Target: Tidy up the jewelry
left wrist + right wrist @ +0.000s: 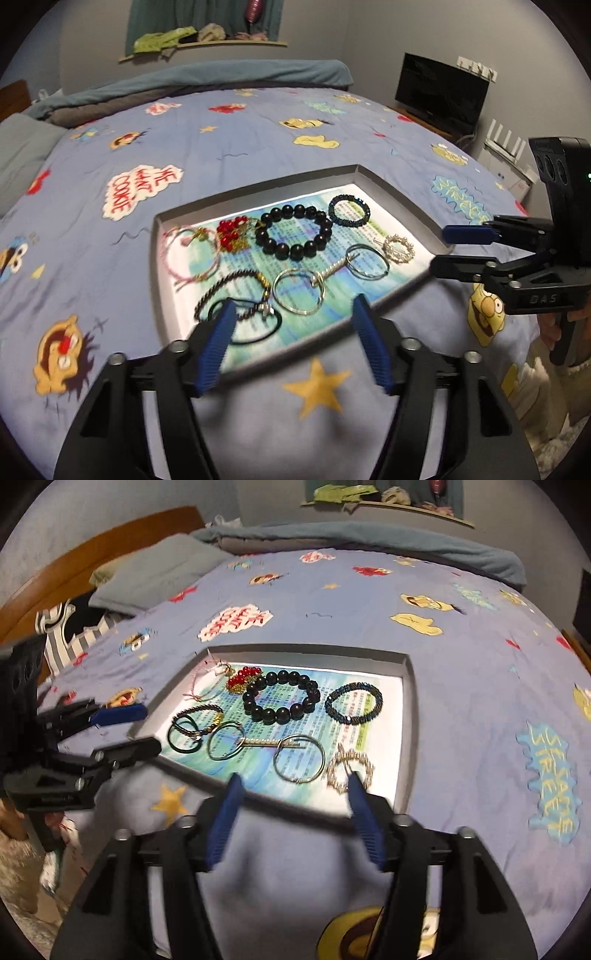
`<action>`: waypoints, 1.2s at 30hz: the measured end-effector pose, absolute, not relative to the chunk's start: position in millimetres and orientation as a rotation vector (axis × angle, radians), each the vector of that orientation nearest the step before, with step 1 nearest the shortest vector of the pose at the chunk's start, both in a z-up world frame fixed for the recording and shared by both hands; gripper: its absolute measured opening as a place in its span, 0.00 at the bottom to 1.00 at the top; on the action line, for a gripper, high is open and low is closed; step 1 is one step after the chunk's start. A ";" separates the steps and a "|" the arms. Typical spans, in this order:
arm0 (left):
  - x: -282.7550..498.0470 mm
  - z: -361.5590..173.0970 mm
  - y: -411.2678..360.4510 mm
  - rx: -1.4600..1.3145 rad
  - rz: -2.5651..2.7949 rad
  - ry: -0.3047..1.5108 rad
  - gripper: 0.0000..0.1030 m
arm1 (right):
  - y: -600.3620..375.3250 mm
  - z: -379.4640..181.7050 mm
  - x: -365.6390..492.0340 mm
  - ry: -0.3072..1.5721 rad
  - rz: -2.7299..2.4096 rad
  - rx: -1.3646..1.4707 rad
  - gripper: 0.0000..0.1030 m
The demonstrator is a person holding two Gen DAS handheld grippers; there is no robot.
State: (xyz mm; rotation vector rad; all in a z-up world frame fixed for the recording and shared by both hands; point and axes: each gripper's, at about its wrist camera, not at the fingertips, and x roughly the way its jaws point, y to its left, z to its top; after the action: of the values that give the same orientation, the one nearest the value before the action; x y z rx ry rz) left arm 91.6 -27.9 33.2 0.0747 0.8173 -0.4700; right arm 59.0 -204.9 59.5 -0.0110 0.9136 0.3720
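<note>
Both the left gripper (291, 325) and right gripper (295, 794) hang released and empty just short of the tray (388, 184), the pearl ring brooch (349, 768) lying straight ahead of the right one's fingertip.

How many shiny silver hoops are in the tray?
2. One silver hoop lies near the tray's front edge; the other silver hoop lies beside the pearl ring.

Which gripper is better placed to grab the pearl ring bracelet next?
Probably right. The right gripper is open with one of its fingers already beside the pearl ring bracelet at the tray's near corner. The left gripper hangs open over the black hair tie, at the opposite end.
</note>
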 end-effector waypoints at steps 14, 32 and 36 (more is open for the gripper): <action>56.7 28.4 -18.7 0.019 -0.201 0.793 0.94 | -216.2 58.3 31.9 0.859 0.142 0.003 0.95; 52.5 19.8 -24.0 0.070 -0.143 0.797 0.95 | -204.7 44.8 23.6 0.871 0.122 -0.015 0.95; 52.1 20.0 -23.8 0.072 -0.139 0.796 0.95 | -203.4 44.3 23.0 0.873 0.122 -0.021 0.95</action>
State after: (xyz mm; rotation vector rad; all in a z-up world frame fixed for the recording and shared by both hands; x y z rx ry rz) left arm 52.1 -23.8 20.0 0.0725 0.7961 -0.1392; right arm 23.0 -203.4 44.3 -0.0210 0.8735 0.1217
